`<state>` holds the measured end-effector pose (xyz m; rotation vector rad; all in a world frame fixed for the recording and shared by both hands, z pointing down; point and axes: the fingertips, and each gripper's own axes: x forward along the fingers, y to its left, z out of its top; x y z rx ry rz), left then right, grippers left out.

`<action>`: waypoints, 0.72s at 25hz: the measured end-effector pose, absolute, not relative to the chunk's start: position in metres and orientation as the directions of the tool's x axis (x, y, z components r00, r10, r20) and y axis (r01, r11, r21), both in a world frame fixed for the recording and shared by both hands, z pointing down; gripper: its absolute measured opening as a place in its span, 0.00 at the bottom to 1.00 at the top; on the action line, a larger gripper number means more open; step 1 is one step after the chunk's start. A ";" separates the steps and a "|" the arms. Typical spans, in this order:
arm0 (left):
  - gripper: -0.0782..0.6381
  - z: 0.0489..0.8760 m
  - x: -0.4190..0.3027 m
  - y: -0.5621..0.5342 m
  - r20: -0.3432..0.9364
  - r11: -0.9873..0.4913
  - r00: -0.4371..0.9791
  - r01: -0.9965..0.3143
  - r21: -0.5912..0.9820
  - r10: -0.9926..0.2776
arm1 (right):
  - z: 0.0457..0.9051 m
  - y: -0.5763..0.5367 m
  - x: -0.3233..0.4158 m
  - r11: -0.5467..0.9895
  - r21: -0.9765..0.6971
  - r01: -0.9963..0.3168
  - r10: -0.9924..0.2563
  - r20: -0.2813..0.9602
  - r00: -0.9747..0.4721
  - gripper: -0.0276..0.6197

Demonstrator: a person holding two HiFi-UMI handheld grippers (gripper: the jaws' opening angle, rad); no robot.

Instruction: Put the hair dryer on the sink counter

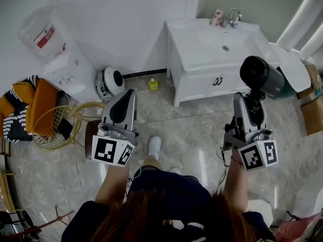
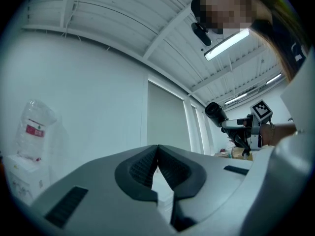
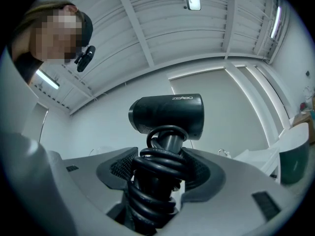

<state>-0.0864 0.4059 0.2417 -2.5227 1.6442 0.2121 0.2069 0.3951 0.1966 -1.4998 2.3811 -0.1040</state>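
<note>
Black hair dryer point(image 1: 261, 76) held up high in the right gripper point(image 1: 254, 99), not on the counter yet.
The right gripper's two grey jaws squeeze the dryer's black handle, one on each side. A thick black cord point(image 3: 155, 181) is wound round that handle. The dryer's fat round head sticks up above the jaws. The white sink counter point(image 1: 192, 44) with its small silver tap point(image 1: 233, 16) stands by the wall ahead, well apart from the dryer. The left gripper point(image 1: 127, 96) is pinched tight, tips touching, with nothing in it. It is held up beside the right one. A person's white shoe point(image 1: 154, 146) stands on the shiny grey floor tiles point(image 1: 202, 130) between the two grippers.
</note>
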 end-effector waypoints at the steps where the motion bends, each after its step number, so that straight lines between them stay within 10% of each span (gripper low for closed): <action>1: 0.13 0.242 -0.092 0.393 -0.184 -0.405 0.402 -0.914 -0.026 -0.897 | 0.197 0.384 0.202 0.441 -0.232 -0.867 -0.891 -0.232 -0.391 0.49; 18: 0.13 0.251 -0.181 0.189 -0.169 -0.497 0.494 -0.867 -0.032 -0.853 | 0.205 0.210 0.118 0.334 -0.248 -0.909 -0.933 -0.224 -0.281 0.49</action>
